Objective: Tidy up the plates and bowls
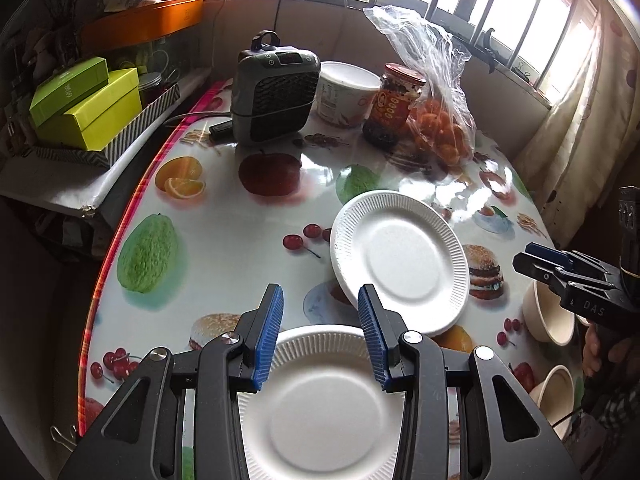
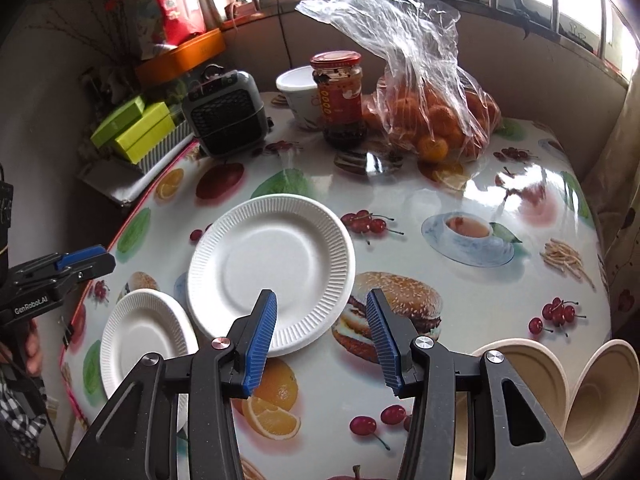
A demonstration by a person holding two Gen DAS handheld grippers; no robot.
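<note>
Bench [image 2: 500, 320]: fruit-print cloth, window behind.
Plates: large plate [image 2: 272, 280] at centre, small plate [image 2: 144, 340] touching it at 8 o'clock.
Bowls [image 2: 560, 392]: 2, at 4 o'clock.
Left tool [image 1: 320, 332]: released, above small plate.
Right tool [image 2: 322, 340]: released, empty.

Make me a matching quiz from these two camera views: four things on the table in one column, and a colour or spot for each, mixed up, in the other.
Things:
1. jar
2. bag of oranges
3. heater
4. bowls

Descriptions:
A. clear plastic, far side of table
B. beige, near right edge
C. red lid
D. grey, beside green boxes

Pairs: 1-C, 2-A, 3-D, 4-B
</note>
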